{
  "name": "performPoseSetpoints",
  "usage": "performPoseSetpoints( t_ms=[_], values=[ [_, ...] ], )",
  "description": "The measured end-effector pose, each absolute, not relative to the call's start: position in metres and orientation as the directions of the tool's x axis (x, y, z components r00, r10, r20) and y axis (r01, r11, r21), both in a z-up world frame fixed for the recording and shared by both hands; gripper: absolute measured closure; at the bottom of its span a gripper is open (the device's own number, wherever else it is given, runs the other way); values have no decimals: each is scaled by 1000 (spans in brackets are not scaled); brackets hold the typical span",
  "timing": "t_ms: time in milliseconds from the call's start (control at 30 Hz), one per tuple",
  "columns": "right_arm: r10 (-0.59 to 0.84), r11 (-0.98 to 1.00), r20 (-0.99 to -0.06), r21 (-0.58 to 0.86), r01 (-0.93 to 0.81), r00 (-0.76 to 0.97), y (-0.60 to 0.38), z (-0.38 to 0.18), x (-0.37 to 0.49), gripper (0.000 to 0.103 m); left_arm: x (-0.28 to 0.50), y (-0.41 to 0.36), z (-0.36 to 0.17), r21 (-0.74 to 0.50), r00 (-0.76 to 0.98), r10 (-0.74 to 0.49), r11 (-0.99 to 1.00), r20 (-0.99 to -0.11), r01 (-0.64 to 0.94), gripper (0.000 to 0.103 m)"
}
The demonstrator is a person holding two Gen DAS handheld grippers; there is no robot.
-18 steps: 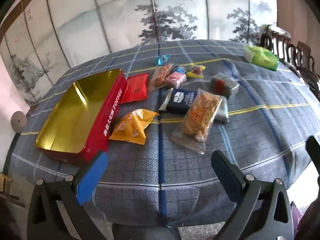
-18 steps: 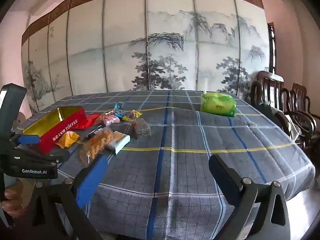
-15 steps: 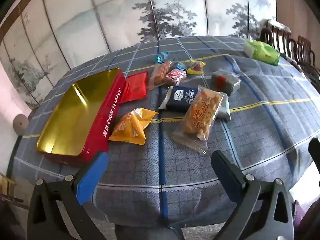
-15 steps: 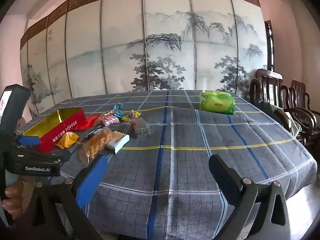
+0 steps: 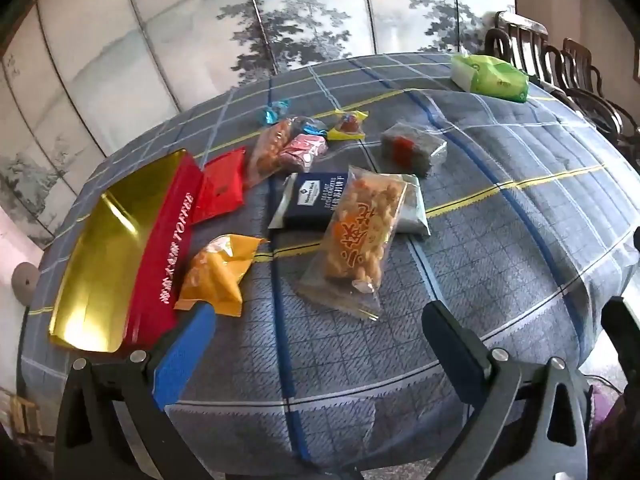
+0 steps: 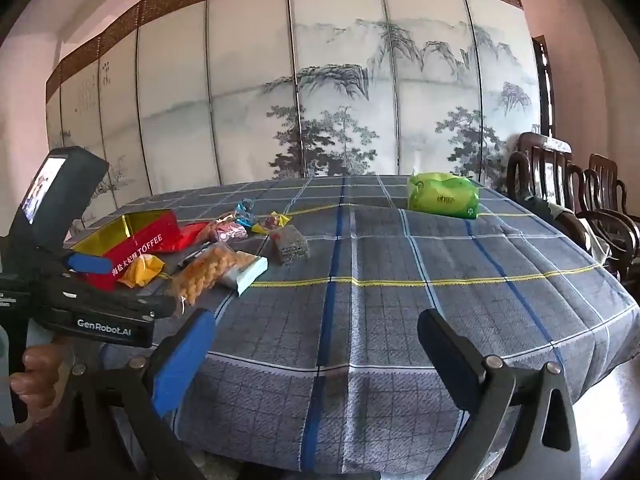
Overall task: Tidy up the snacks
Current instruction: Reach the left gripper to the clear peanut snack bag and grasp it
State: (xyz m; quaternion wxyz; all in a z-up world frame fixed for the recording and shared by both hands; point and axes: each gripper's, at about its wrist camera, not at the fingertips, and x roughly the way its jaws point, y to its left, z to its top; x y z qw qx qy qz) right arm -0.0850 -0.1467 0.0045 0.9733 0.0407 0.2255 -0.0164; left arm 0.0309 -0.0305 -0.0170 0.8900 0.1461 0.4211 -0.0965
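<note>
Left tongs [image 5: 316, 324]: spread, empty, held over the near edge of the bench [image 5: 500, 240]. Right tongs [image 6: 316, 336]: spread, empty, at the near edge. Snacks lie loose on the checked cloth: orange pack [image 5: 218, 272] just beside the open red tin [image 5: 160, 256]; clear twist-snack bag [image 5: 360, 232] overlapping the navy pack [image 5: 308, 200]. Green bag [image 6: 442, 200] sits well apart, far right.
</note>
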Motion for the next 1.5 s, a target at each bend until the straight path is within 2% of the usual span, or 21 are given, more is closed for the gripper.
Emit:
performPoseSetpoints(
  t_ms=[167,833,1133,1500],
  values=[
    [-4,996,-441,74,41,898,-147,3,-85,0,41,-29,-20,135,598,-87,939,-797,317,1],
    [30,994,-448,109,22,894,-154,0,-83,0,72,-46,-23,251,600,-9,903,-800,348,2],
    [42,994,-457,113,11,889,-154,-2,-80,0,80,-50,-30,267,578,10,893,-816,362,12],
    [53,992,-467,124,6,883,-155,-6,-76,0,85,-54,-36,292,566,30,878,-824,379,12]
  ],
)
